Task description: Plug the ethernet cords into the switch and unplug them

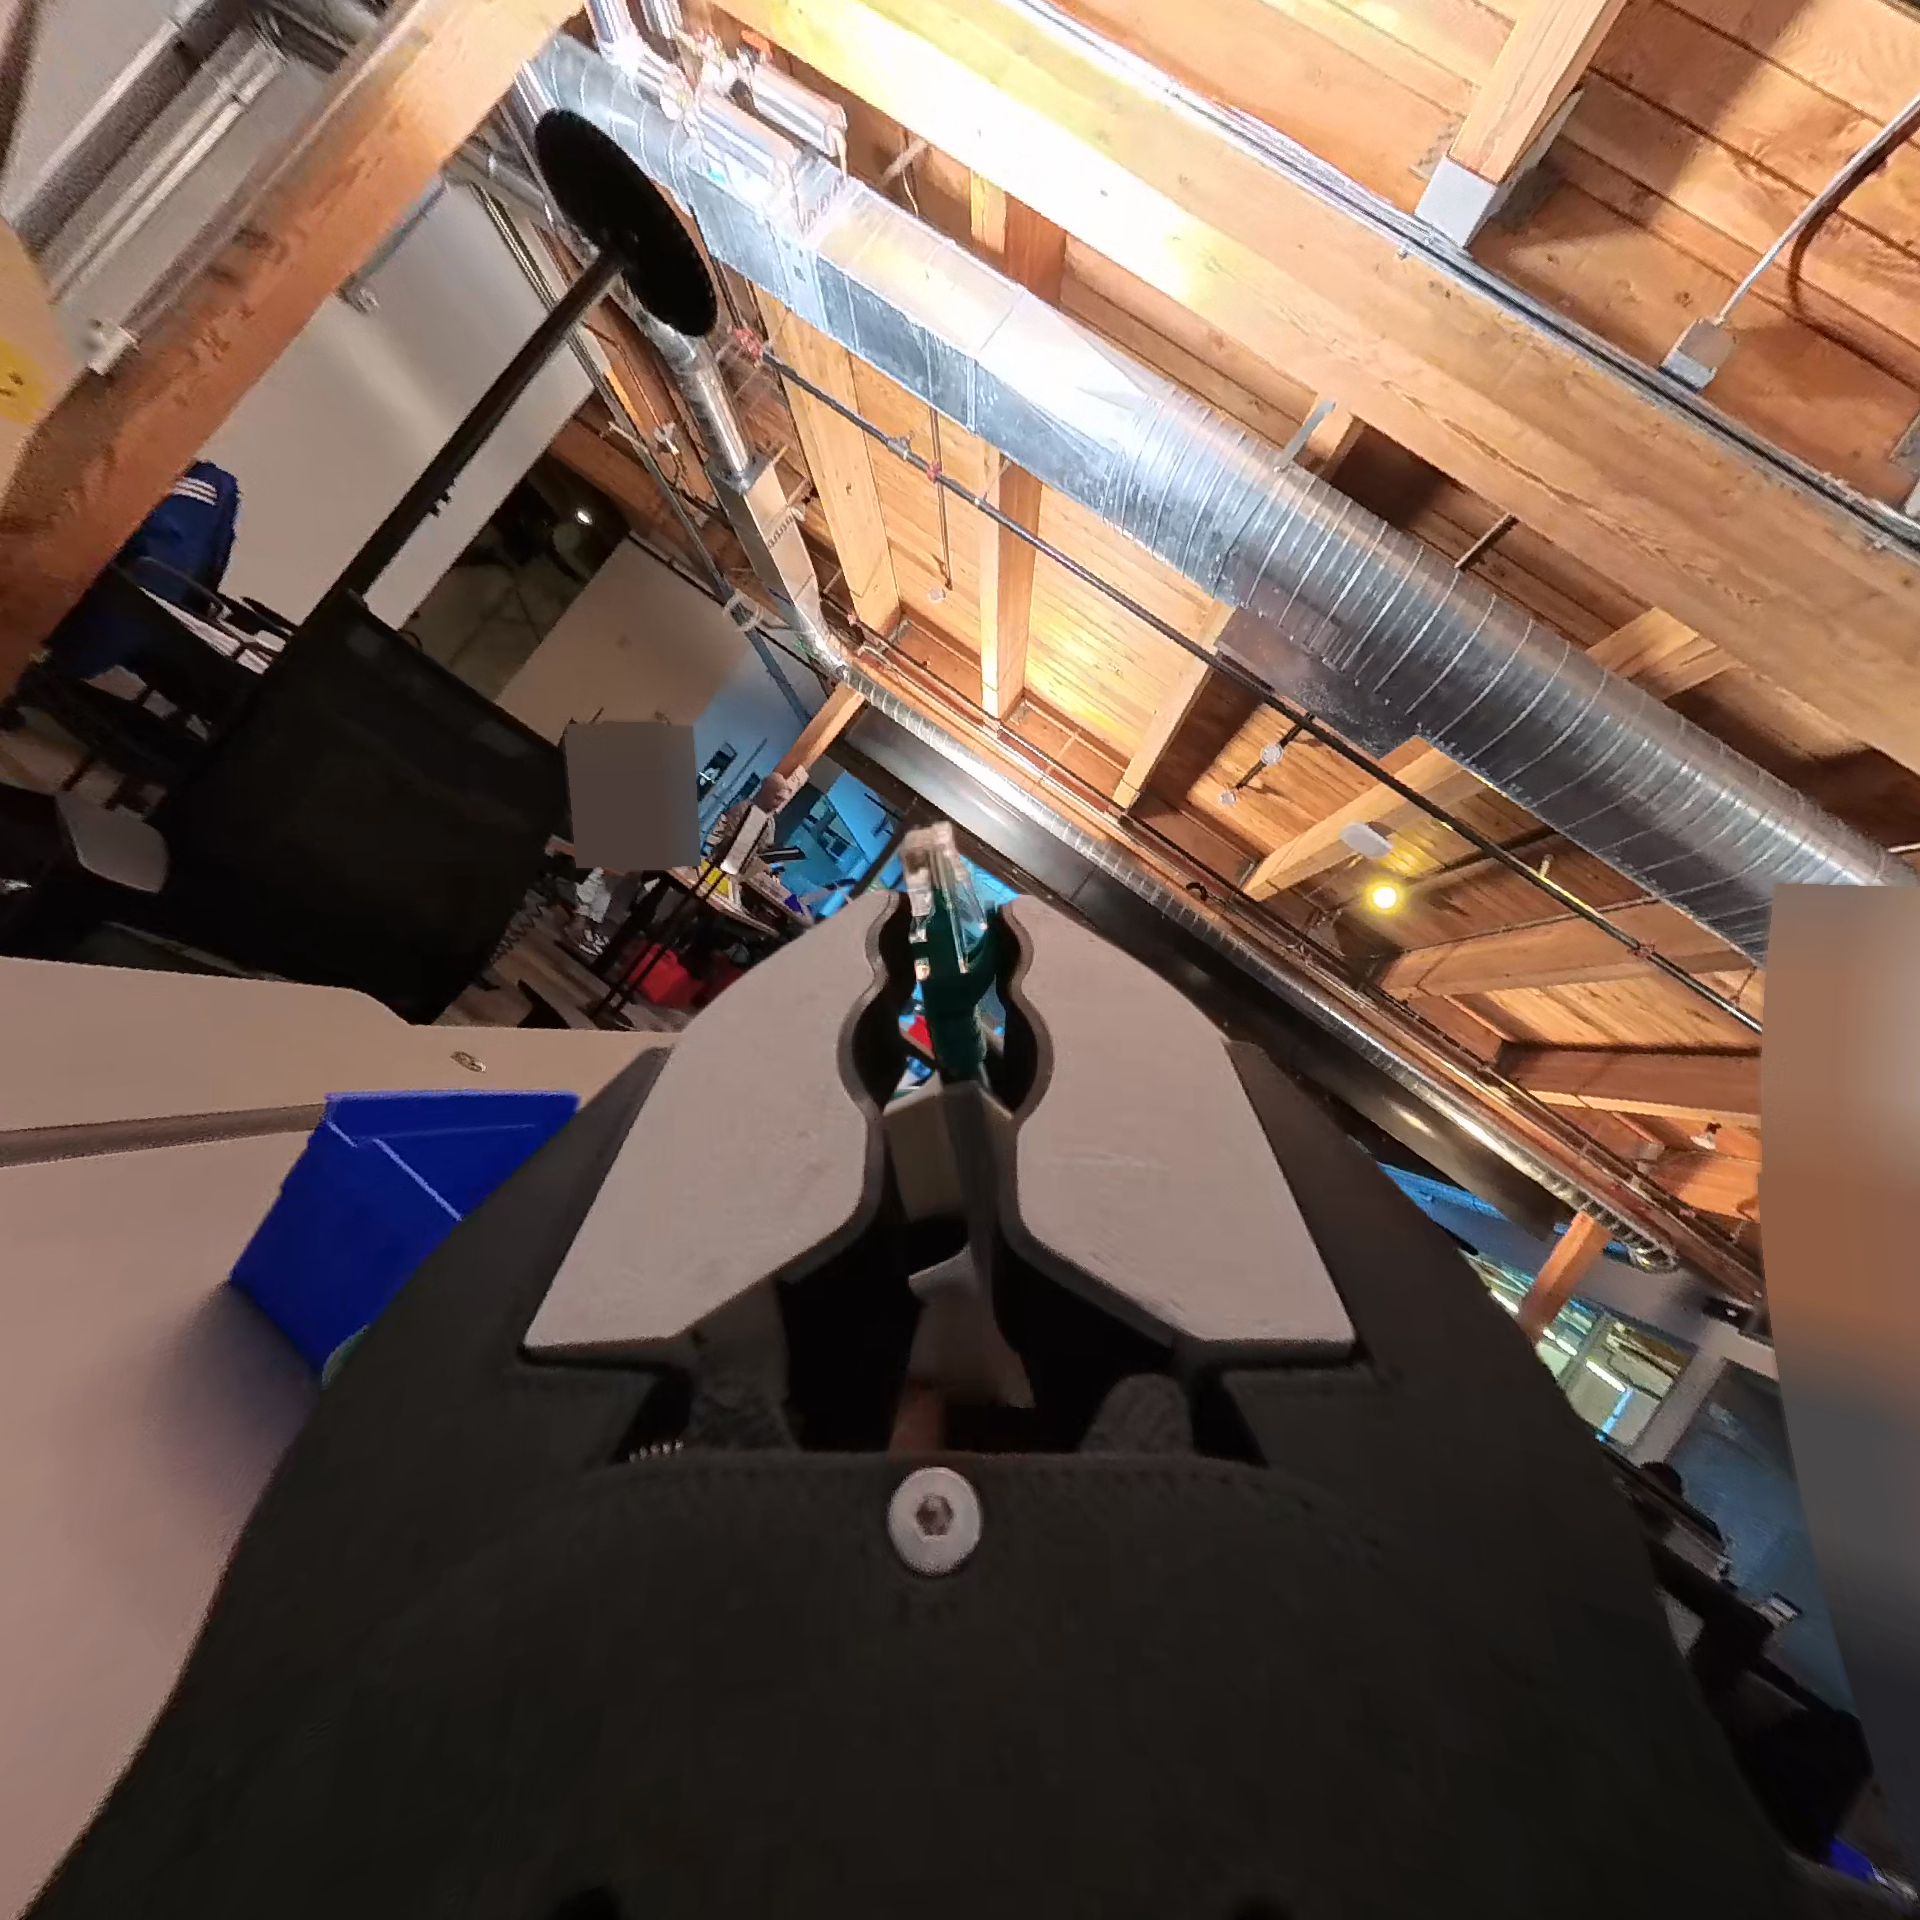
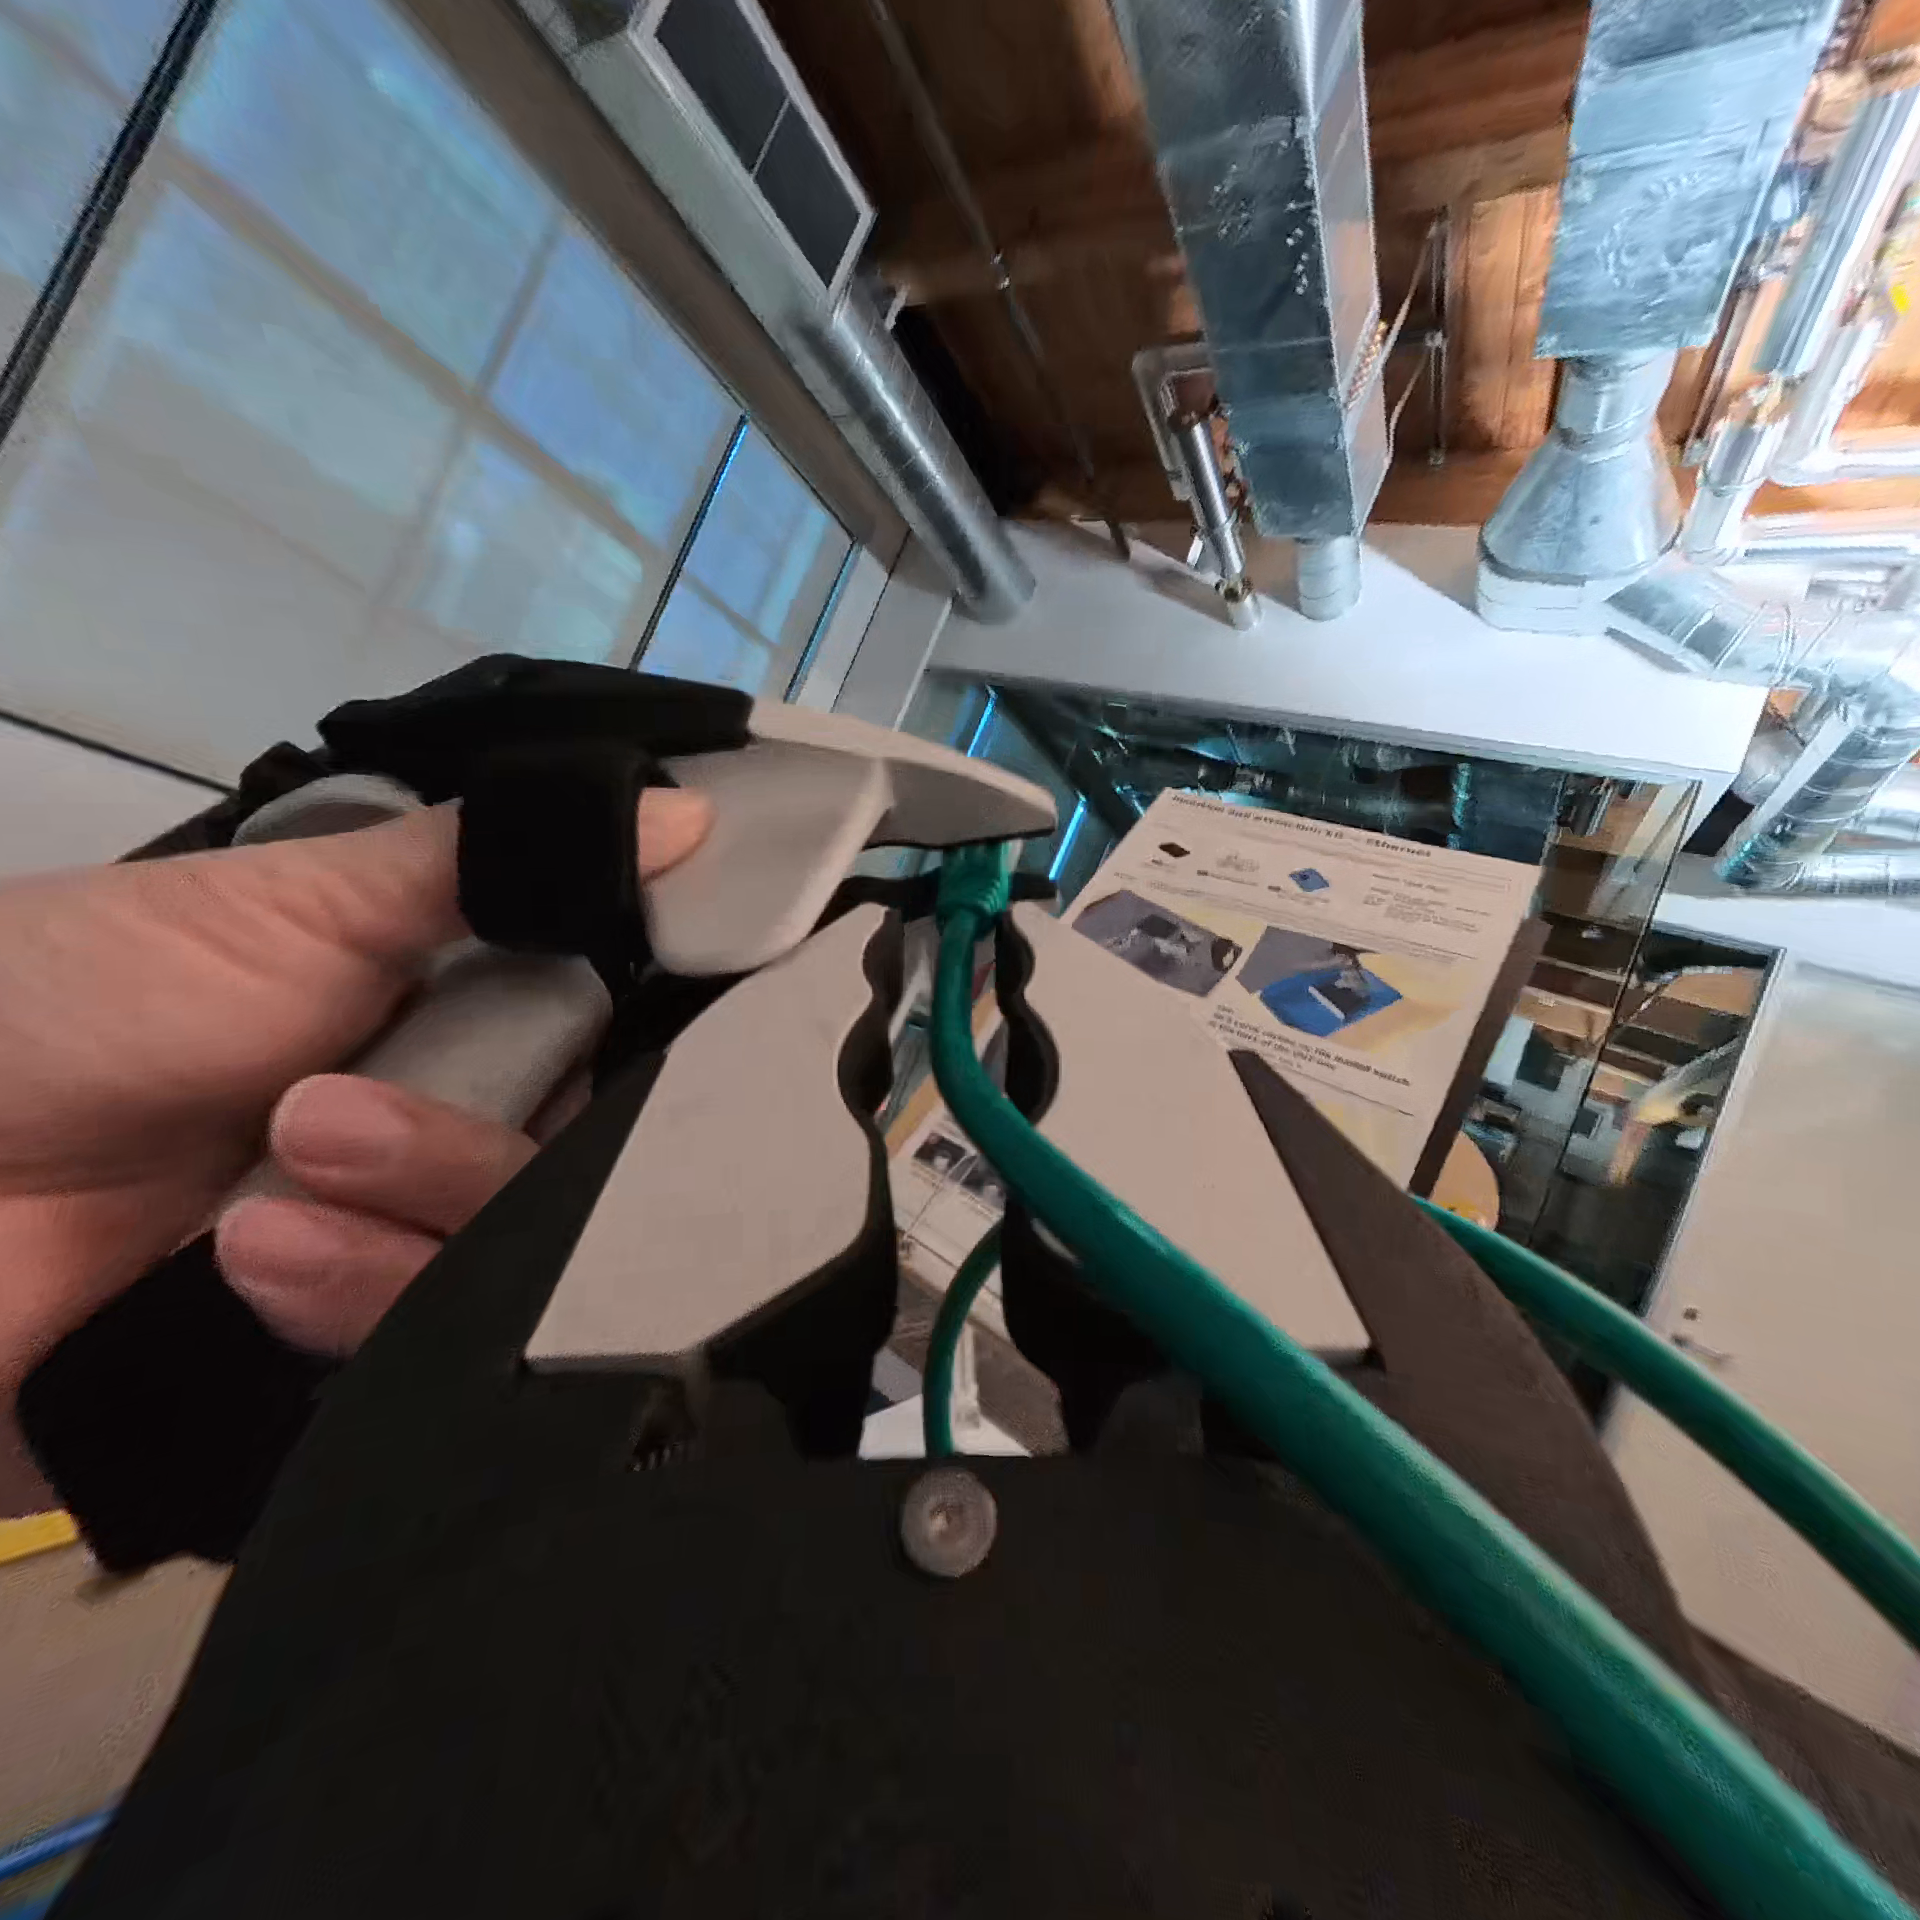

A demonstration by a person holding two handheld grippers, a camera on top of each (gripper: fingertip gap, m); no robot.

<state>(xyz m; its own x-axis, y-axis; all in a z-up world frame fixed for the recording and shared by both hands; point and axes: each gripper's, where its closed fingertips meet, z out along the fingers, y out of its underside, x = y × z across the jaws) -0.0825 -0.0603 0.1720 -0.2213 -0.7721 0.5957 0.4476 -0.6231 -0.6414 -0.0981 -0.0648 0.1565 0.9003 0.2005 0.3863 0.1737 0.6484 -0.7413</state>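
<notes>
Both grippers point up toward the ceiling. My left gripper [image 1: 948, 925] is shut on a green ethernet cord [image 1: 961, 997], and the cord's clear plug [image 1: 928, 862] sticks out above the fingertips. In the right wrist view a hand [image 2: 208, 1039] holds that left gripper [image 2: 966, 847] side-on, clamped on the cord's end. My right gripper [image 2: 951, 925] is closed around the same green cord [image 2: 1195, 1278] just below it. The cord trails off to the lower right. The switch is not in view.
A blue bin [image 1: 384, 1195] sits on a grey table [image 1: 125, 1351] at the lower left. A printed instruction sheet [image 2: 1299, 935] stands behind my right gripper. A second green cord strand [image 2: 1662, 1382] runs at the right. Ducts and wooden beams fill the space overhead. Left and right tips are no more than a few centimetres apart.
</notes>
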